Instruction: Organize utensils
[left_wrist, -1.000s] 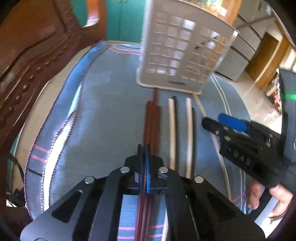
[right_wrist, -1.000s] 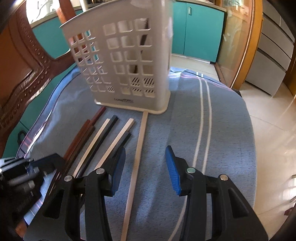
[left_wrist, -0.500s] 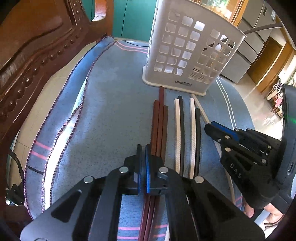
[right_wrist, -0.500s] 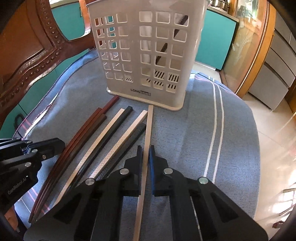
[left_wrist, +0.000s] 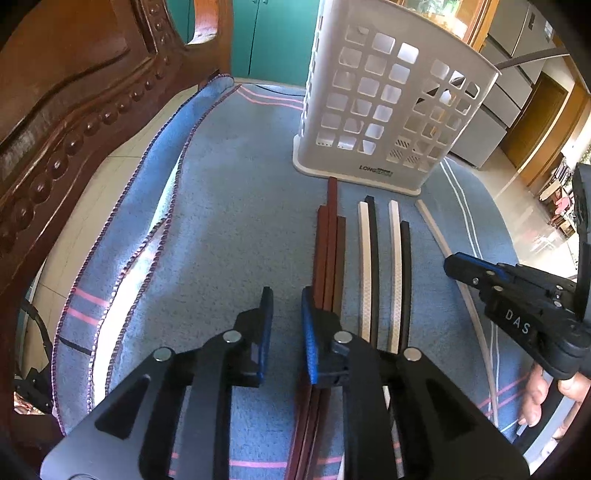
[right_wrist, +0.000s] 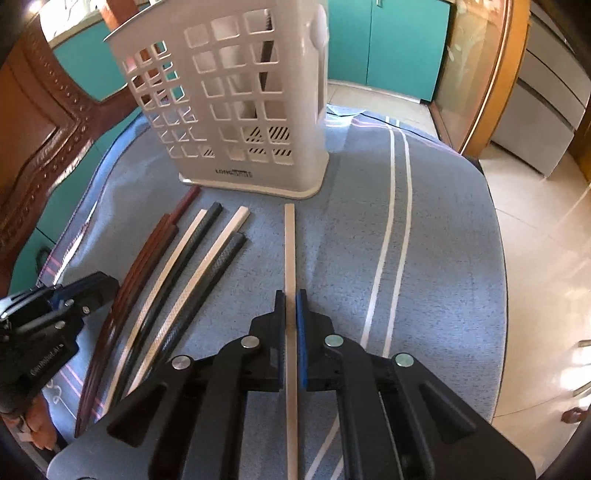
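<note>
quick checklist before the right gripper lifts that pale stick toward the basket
1. Right gripper jaws closed on the pale chopstick: ok.
2. Pale chopstick lying apart from the black-and-white chopsticks: ok.
3. Left gripper jaws open, holding nothing: ok.
4. White basket upright on the blue cloth: ok.
5. Brown chopsticks under the left gripper's right finger, may get nudged: not ok.
6. Room in the basket compartments: cannot tell.
</note>
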